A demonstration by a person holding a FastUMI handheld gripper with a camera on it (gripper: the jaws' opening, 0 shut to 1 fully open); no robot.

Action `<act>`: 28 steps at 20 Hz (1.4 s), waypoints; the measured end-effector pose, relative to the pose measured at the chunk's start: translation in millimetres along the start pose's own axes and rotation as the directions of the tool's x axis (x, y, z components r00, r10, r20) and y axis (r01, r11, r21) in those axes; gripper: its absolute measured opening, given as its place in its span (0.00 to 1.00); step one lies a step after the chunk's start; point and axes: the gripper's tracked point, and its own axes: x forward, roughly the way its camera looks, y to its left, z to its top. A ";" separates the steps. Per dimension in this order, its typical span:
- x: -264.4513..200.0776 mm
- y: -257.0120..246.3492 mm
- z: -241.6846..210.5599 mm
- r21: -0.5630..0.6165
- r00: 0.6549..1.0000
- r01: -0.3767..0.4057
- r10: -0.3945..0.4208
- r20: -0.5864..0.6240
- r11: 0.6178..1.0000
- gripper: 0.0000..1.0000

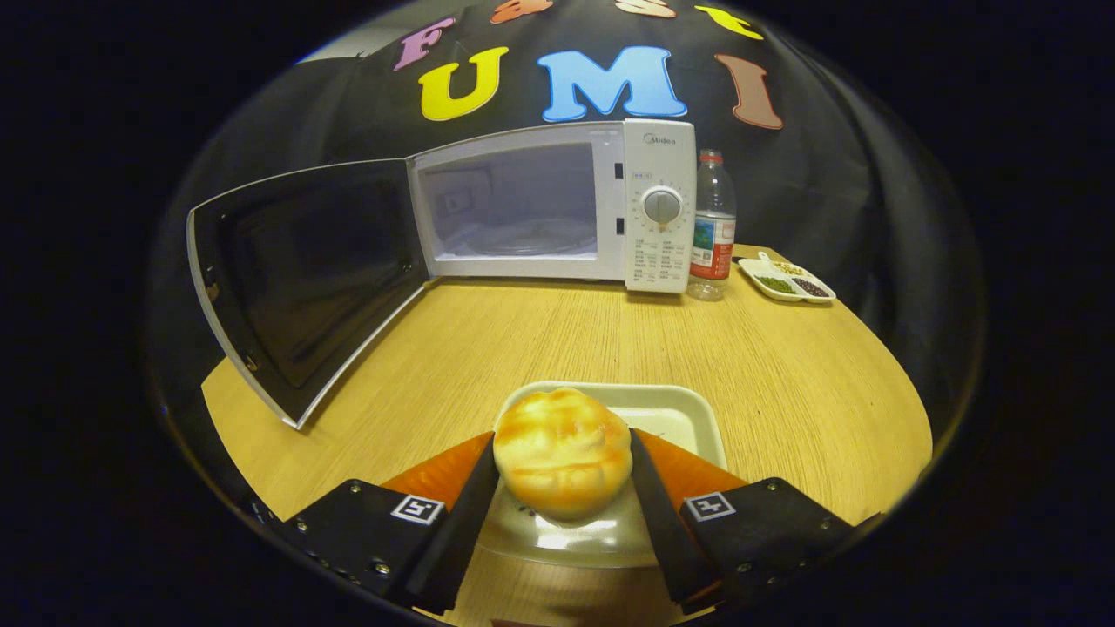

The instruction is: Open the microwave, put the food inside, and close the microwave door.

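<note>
Judging by its puffed crust, the bun (562,453) (soft, light, crushable) is best held gently at mid-flanks, where the gripper (564,475) fingers are closed on it above the tray (688,414).

Pale wood-grain desk (488,348). At 12 o'clock, white microwave (557,209), door swung wide toward 10 — plastic bottle (712,228) just beside it at 1, small divided dish (787,280) near that. White tray (675,416) at 6.

Gripper (562,488) clamped around bun (562,453)
</note>
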 end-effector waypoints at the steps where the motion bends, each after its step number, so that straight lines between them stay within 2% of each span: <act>1: -1.8 4.8 10.4 -0.002 1.000 -0.005 0.005 0.026 1.000 0.85; 6: 4.5 40.9 68.7 0.013 0.989 -0.055 0.053 0.139 0.998 0.85; 9: 14.5 58.3 105.4 -0.007 0.977 -0.043 0.043 0.211 0.999 0.85; 15: 44.8 89.9 147.8 -0.037 0.960 -0.020 0.030 0.277 0.999 0.85; 22: 100.2 108.1 193.1 0.077 0.940 -0.023 -0.004 0.341 0.997 0.85; 24: 117.2 106.9 204.5 0.085 0.933 -0.002 -0.029 0.360 0.996 0.85; 28: 154.6 110.6 217.4 0.159 0.927 -0.029 -0.033 0.373 0.987 0.85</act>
